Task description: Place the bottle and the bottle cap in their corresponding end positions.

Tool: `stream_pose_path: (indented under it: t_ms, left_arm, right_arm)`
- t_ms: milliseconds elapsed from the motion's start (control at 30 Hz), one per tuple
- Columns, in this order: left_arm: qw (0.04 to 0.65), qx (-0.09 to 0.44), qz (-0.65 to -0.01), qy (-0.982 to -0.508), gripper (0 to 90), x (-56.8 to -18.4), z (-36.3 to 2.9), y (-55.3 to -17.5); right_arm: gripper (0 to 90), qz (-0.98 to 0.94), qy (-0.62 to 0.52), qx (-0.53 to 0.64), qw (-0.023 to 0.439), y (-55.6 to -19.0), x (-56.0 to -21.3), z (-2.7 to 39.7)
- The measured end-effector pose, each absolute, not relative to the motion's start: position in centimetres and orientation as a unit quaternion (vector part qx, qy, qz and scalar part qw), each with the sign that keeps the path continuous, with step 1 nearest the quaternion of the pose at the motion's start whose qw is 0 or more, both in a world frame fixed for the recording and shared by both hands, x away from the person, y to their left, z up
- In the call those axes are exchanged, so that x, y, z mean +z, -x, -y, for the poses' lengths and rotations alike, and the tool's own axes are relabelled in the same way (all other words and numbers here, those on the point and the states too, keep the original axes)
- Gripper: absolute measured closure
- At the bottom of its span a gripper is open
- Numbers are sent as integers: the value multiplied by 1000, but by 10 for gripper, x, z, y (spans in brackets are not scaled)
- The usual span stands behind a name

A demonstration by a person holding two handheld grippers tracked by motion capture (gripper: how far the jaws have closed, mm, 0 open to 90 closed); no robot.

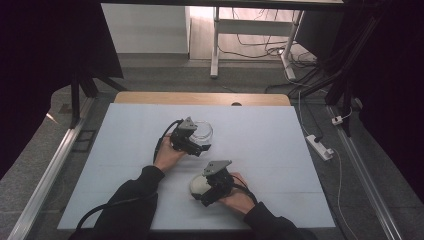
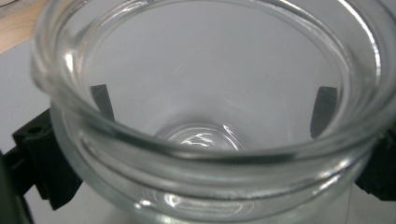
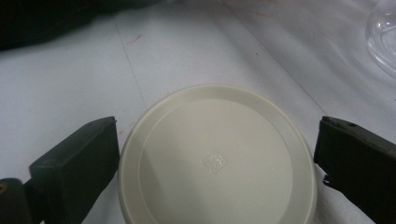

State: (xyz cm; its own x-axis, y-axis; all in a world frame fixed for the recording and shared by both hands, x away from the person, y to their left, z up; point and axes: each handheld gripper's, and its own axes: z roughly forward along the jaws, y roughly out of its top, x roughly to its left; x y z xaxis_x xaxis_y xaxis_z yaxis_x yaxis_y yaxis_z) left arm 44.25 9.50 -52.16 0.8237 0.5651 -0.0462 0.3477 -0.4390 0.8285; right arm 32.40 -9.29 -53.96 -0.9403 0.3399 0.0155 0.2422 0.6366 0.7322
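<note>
A clear glass jar (image 1: 204, 131) is at the middle of the white table, and my left gripper (image 1: 200, 145) is shut on it. In the left gripper view the jar (image 2: 210, 154) turns its open mouth toward the camera, and the black pads (image 2: 102, 100) show through the glass on both sides. A round cream lid (image 1: 198, 184) lies nearer the person. My right gripper (image 1: 206, 192) is closed around it. In the right gripper view the lid (image 3: 215, 158) lies flat on the table, with one jaw against each side of its rim.
The white table sheet (image 1: 280, 150) has free room to the left, right and far side. A wooden edge (image 1: 200, 97) runs along the back. A power strip (image 1: 320, 146) and cables lie on the floor at the right. The jar's edge (image 3: 385, 42) shows in the right gripper view.
</note>
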Motion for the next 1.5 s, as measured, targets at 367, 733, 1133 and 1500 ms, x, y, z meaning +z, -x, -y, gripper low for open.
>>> stream_pose_path:
  t_ms: [367, 733, 1133, 1500]
  left_arm:
    - [450, 116, -277, -841, 0, -515, -102, -436]
    - [464, 103, -291, -830, 0, -505, -120, -425]
    - [469, 90, -303, -825, 0, -499, -135, -408]
    - [471, 74, -283, -832, 0, -493, -134, -384]
  right_arm:
    - [0, -898, -162, 406, 53, -324, -538, 94]
    - [0, -890, -164, 424, 49, -322, -531, 97]
    - [0, -877, -173, 444, 55, -320, -520, 106]
    - [0, -869, -185, 454, 69, -319, -509, 120]
